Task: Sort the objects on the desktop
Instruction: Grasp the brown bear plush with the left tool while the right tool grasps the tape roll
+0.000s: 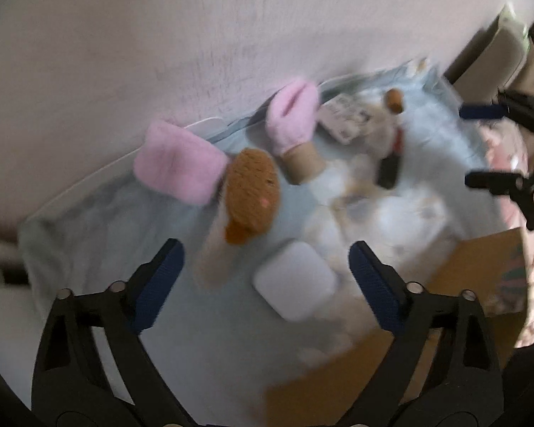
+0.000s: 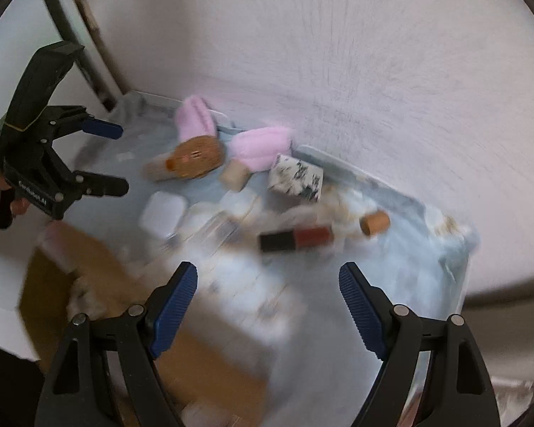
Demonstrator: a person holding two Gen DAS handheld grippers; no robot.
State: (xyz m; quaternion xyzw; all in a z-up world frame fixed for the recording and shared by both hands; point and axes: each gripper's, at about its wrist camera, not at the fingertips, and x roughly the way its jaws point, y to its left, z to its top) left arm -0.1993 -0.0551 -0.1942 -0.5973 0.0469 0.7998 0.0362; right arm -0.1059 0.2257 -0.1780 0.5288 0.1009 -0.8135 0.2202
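left gripper: fingers spread, empty, above rounded white case | right gripper: fingers spread, empty | fuzzy pink mittens behind case | glossy lipstick tube right of case

Both views are wrist fisheyes looking steeply down along the fingers at a pale blue tray against a wall. The left view sits close above the tray's left part; the right hand-held gripper enters at 3 o'clock. The right view faces the tray's right part; the left hand-held gripper appears at 9 o'clock. Both share the white case and the pink plush pieces.
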